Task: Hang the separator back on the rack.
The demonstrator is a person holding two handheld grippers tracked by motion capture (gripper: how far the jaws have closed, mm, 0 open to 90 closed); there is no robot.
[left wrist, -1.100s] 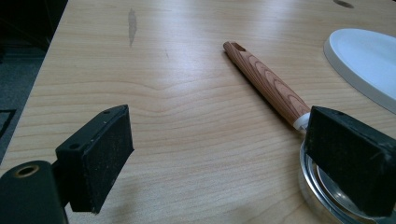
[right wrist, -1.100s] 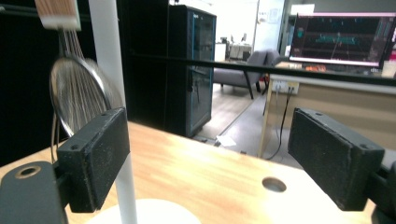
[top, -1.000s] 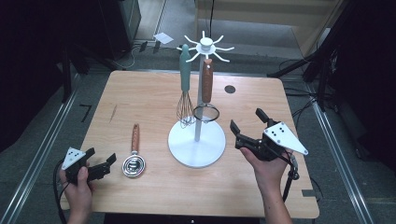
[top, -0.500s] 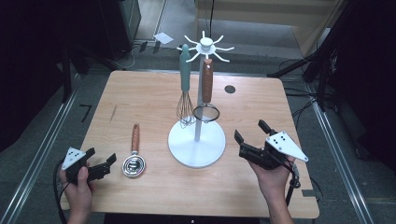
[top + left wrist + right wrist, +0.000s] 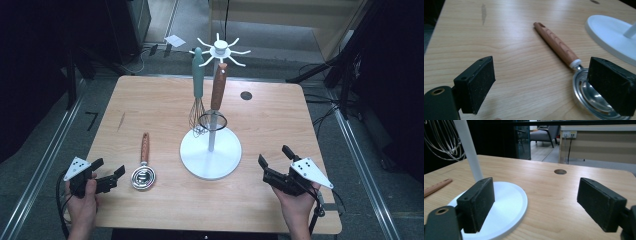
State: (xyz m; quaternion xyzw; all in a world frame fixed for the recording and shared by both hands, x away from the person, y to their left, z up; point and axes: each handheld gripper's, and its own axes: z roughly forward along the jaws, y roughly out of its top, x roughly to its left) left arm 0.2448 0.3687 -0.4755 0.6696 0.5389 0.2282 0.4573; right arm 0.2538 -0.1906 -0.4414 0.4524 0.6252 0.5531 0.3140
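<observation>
A white utensil stand [image 5: 210, 159] with a round base and a ring of hooks on top rises at mid-table. A teal-handled whisk [image 5: 198, 95] and a wooden-handled wire strainer [image 5: 216, 97] hang from it. A wooden-handled utensil with a round metal bowl [image 5: 143, 166] lies flat left of the base. My left gripper [image 5: 109, 168] rests open at the front left, its far jaw beside the metal bowl [image 5: 586, 95], touching nothing. My right gripper [image 5: 273, 155] sits low at the front right, open, pointing past the base's rim [image 5: 509, 200]. Its jaws have just been closing slightly with nothing between them.
The wooden table [image 5: 150, 105] has a small round hole [image 5: 246, 95] at the back right. Dark floor, cables and metal rails surround it. The stand's pole [image 5: 470, 152] and the whisk wires [image 5: 439, 142] rise to the left ahead of my right gripper.
My right hand has sunk and drawn back toward the table's front edge, with its jaws a little narrower. The left hand and the utensils have stayed put.
</observation>
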